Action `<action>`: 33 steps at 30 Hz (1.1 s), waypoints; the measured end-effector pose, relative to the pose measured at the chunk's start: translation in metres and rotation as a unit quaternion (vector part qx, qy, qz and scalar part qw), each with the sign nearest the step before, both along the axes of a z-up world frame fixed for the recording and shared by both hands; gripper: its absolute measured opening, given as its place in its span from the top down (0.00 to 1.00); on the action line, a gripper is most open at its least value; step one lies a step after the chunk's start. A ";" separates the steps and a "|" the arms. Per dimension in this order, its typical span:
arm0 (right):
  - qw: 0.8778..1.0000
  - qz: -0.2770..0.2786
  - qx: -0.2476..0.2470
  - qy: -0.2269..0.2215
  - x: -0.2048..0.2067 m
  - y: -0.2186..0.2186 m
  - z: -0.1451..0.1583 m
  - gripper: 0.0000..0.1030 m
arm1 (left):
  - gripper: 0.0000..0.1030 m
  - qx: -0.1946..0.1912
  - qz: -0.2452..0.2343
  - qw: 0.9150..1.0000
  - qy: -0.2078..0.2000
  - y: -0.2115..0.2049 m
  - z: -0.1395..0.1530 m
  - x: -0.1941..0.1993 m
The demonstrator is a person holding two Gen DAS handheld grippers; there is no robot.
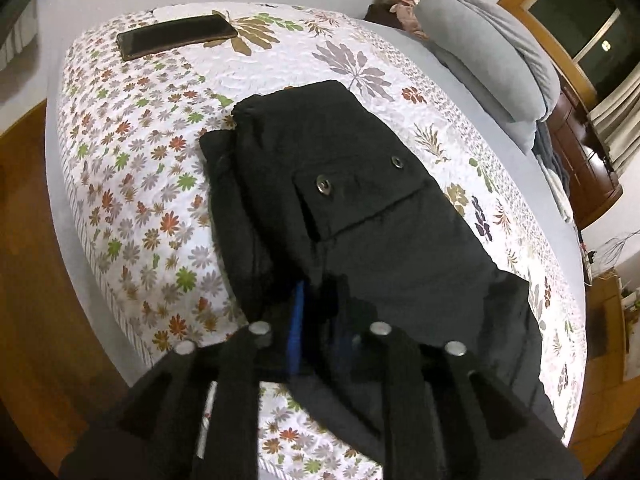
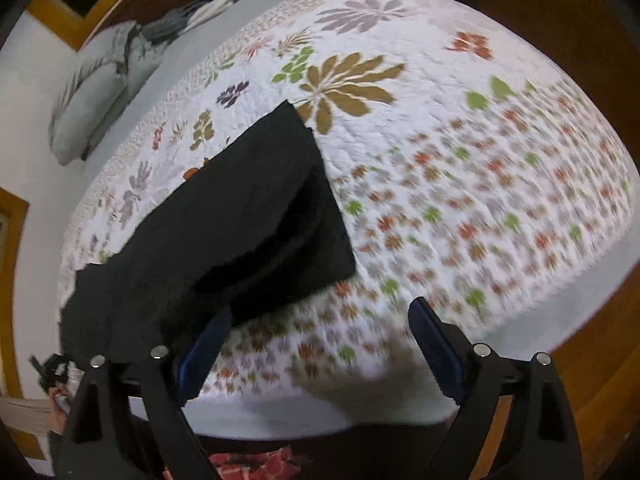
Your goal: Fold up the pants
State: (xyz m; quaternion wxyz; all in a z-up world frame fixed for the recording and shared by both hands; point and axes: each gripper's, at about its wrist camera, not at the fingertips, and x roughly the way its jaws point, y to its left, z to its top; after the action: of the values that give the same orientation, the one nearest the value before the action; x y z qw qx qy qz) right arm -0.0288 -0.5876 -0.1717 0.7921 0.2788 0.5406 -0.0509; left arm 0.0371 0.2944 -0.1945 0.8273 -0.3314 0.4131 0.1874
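Black pants (image 1: 344, 184) folded up in a stack on the floral quilt (image 1: 132, 168), one gripper nipping the near edge.

The left gripper (image 1: 320, 320) sits almost closed, with the near hem of the pants bunched between its blue pads, so it looks like it's pinching that fabric. The right gripper (image 2: 320, 344) is spread wide with nothing in it, hovering over bare quilt just beside the pants' corner, its left finger (image 2: 204, 356) close to the cloth's edge; can't tell if it touches. The pants lie mid-bed, cargo pocket flap with two snaps (image 1: 323, 185) facing up. A dark phone (image 1: 178, 36) lies at the far corner of the quilt, and grey pillows (image 1: 492, 60) are piled along the bed's right side.
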 end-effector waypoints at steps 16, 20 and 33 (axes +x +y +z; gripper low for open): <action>1.000 0.003 0.015 -0.007 0.041 0.007 -0.035 0.20 | 0.53 0.013 -0.009 0.999 0.028 -0.025 0.001 -0.002; 0.999 0.040 -0.034 0.011 0.073 0.019 -0.041 0.54 | 0.44 0.032 -0.023 0.998 0.043 -0.034 0.001 0.000; 0.989 0.092 -0.073 -0.089 0.133 0.038 0.002 0.86 | 0.31 0.059 -0.039 0.996 0.055 -0.049 -0.001 0.014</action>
State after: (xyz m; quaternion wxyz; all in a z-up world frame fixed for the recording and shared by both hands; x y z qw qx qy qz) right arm 0.1042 -0.5496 -0.1693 0.8567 0.1728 0.4860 0.0081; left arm 0.0508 0.2451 -0.1952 0.8283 -0.2545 0.4585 0.1971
